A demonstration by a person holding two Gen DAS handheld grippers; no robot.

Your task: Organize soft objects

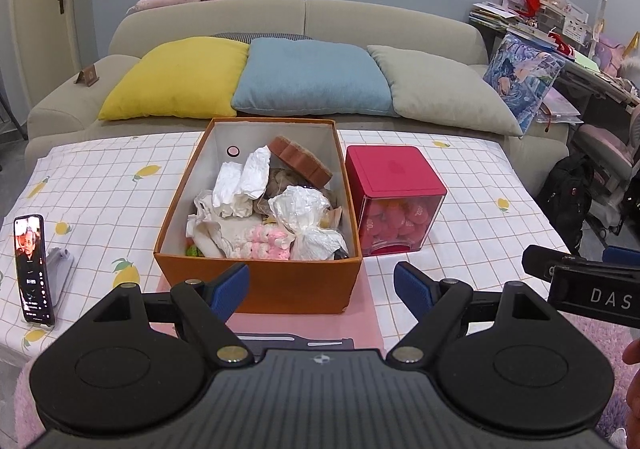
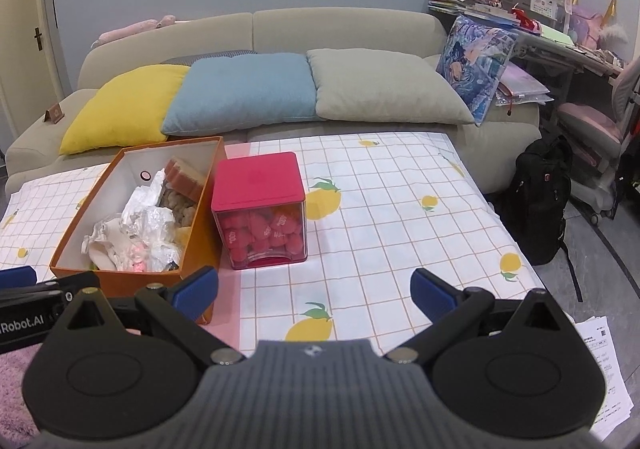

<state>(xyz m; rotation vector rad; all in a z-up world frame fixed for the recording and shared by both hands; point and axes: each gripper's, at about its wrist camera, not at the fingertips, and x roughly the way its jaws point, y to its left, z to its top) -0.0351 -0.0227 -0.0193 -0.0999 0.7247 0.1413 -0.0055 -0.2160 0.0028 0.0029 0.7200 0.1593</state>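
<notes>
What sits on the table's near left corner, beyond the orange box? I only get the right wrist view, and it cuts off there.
Observer: A phone stands there with its screen lit, propped against a grey stand.
Operator: Are the left tongs holding anything?
Observer: No. They are open and empty, pointing at the near wall of the orange box.
</notes>
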